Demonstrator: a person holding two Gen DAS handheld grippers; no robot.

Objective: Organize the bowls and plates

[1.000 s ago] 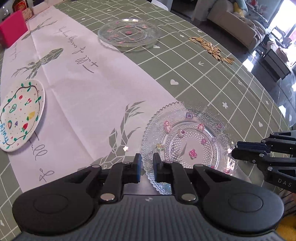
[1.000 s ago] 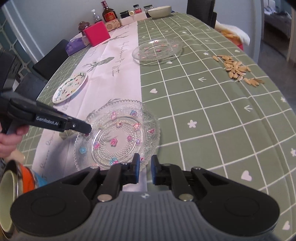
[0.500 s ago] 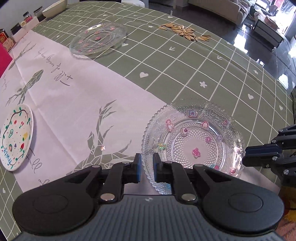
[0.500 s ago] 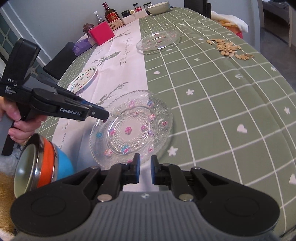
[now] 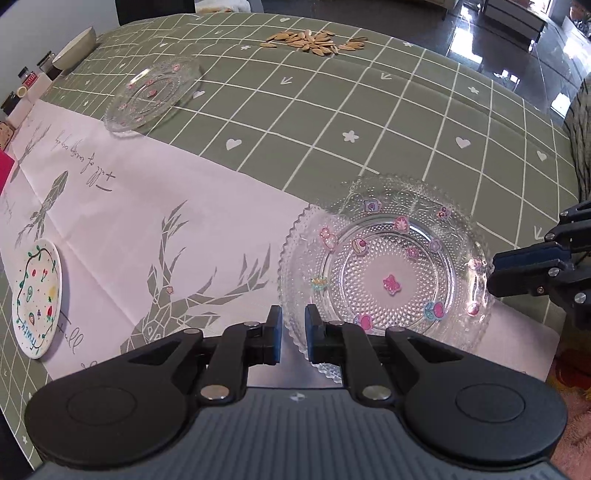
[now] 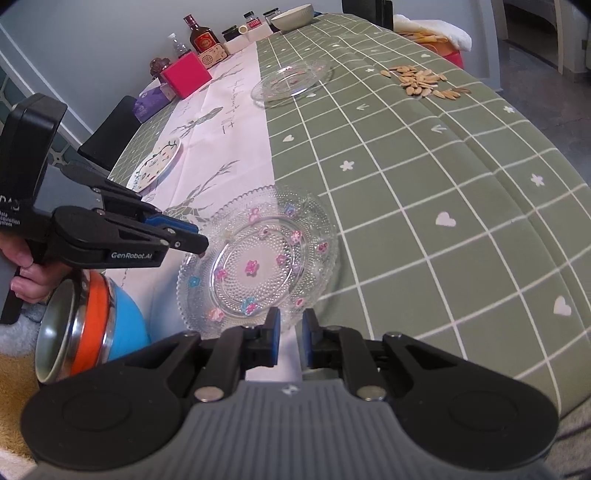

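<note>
A clear glass plate with flower stickers (image 5: 384, 266) (image 6: 258, 262) hangs over the table's near edge, gripped on opposite rims by both grippers. My left gripper (image 5: 293, 328) (image 6: 192, 236) is shut on its left rim. My right gripper (image 6: 290, 332) (image 5: 495, 273) is shut on its near rim. A second glass plate (image 5: 153, 92) (image 6: 291, 79) lies farther up the table. A small white painted plate (image 5: 35, 299) (image 6: 157, 166) lies at the left. A cream bowl (image 5: 74, 48) (image 6: 291, 16) stands at the far end.
A steel bowl with orange and blue bands (image 6: 88, 325) sits below the table edge at left. Sunflower seeds (image 5: 314, 38) (image 6: 424, 81) are scattered far right. A pink box (image 6: 184, 75), bottles and jars (image 6: 203, 37) line the far end. A white runner (image 5: 147, 206) crosses the green cloth.
Both grippers and the near glass plate have shifted toward the table's near edge. Both views have swung, and the steel bowl has come into the right wrist view.
</note>
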